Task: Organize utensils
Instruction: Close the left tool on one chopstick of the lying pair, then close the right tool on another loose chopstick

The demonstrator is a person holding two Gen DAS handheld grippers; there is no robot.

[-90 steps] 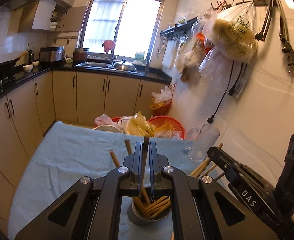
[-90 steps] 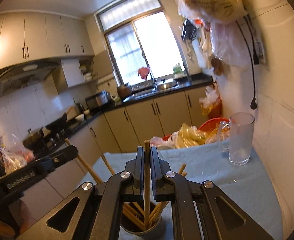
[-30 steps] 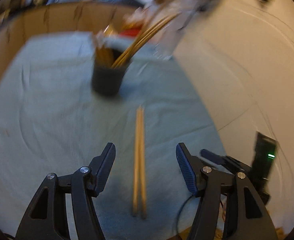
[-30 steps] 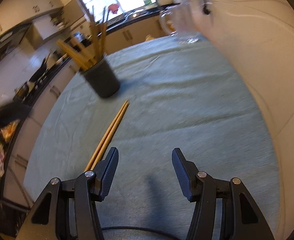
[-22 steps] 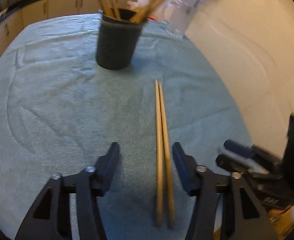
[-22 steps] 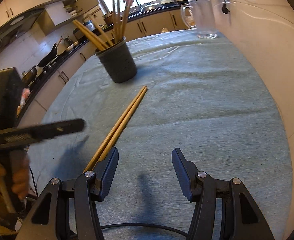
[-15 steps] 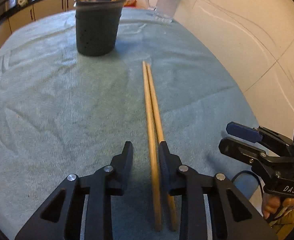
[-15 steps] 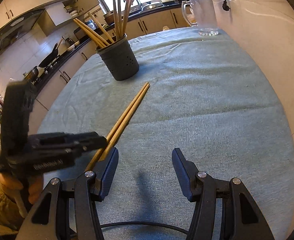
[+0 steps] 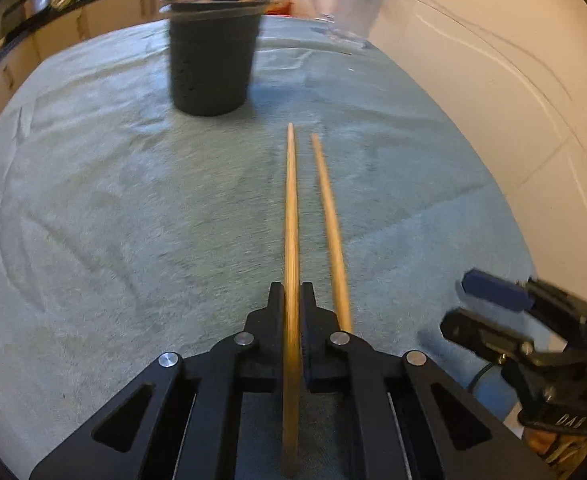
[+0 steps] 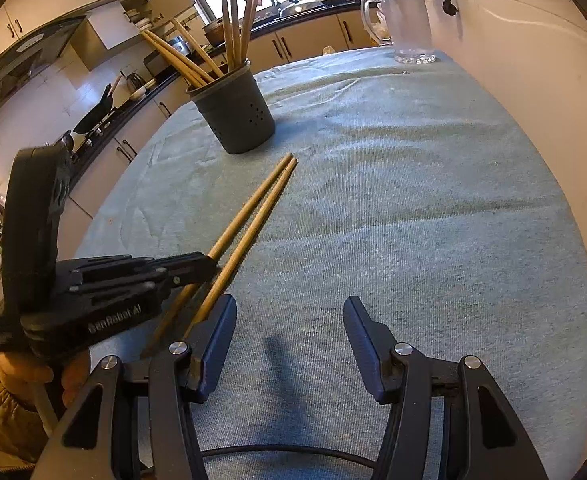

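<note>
Two wooden chopsticks lie on the teal cloth. My left gripper point(image 9: 292, 296) is shut on the left chopstick point(image 9: 291, 216); the second chopstick point(image 9: 329, 224) lies just to its right. A dark grey holder point(image 9: 211, 56) with several chopsticks stands beyond their tips. In the right wrist view the holder point(image 10: 237, 116) stands at the upper left. The chopstick pair point(image 10: 253, 208) runs toward my right gripper point(image 10: 289, 320), which is open and empty, its left finger by the near chopstick's end. The left gripper point(image 10: 197, 266) shows at left, clamped on the far chopstick.
A glass mug point(image 10: 407, 20) stands at the far end by the white wall point(image 10: 533, 60). The teal cloth point(image 10: 413, 200) covers the table. Kitchen counters and a stove point(image 10: 93, 120) lie off the left edge. A black cable point(image 10: 273, 450) runs under the right gripper.
My left gripper has closed on the left chopstick and moved forward along it. The right gripper has stayed open and nearly still.
</note>
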